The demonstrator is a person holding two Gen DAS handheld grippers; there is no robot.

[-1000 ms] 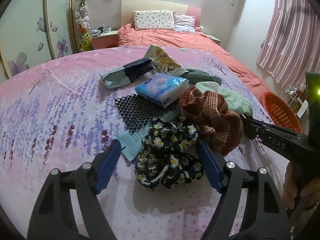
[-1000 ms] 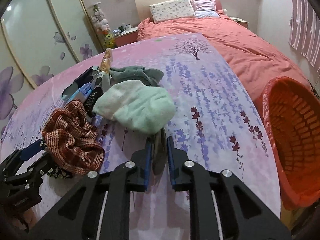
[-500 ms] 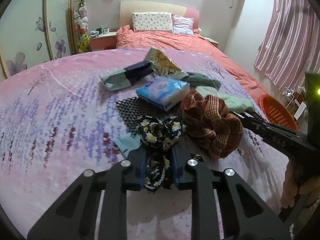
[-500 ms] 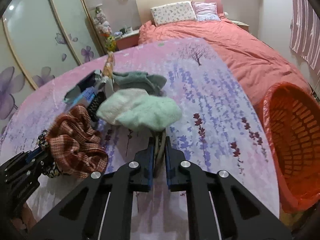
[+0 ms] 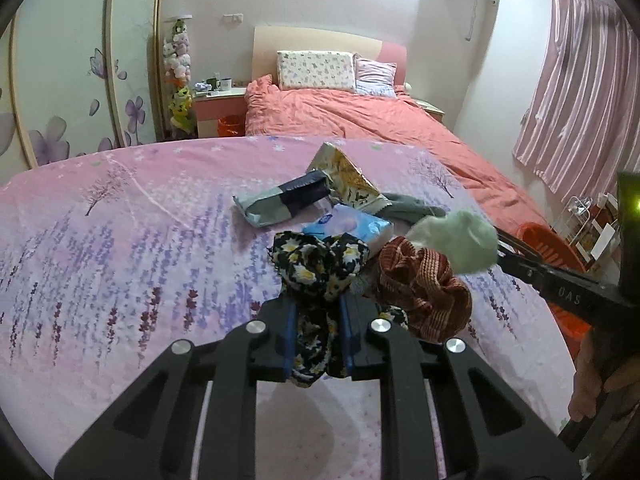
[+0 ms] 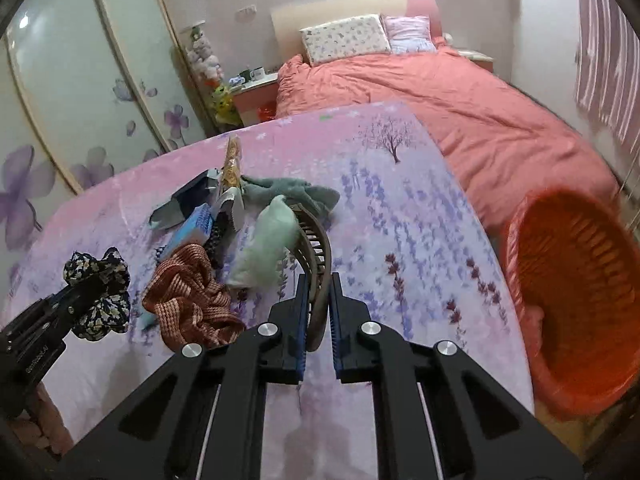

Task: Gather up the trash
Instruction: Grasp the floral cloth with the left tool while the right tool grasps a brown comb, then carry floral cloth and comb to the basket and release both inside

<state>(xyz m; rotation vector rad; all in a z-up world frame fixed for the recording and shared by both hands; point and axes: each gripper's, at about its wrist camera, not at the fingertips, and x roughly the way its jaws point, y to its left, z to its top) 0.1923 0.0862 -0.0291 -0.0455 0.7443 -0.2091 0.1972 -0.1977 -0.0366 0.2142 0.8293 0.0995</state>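
The left gripper (image 5: 316, 336), low in the middle of its frame, is squeezing a black flowery scrunchie (image 5: 318, 266) between its blue pads, and the scrunchie is hanging just above the pink sheet (image 5: 120, 248). The right gripper (image 6: 319, 320), at the bottom middle of its frame, is pinching a brown comb (image 6: 314, 256), and a fuzzy green cloth (image 6: 266, 250) is dangling from the comb's far end. A red checked scrunchie (image 6: 188, 296) is lying at the lower left. An orange basket (image 6: 576, 292) is sitting at the right edge.
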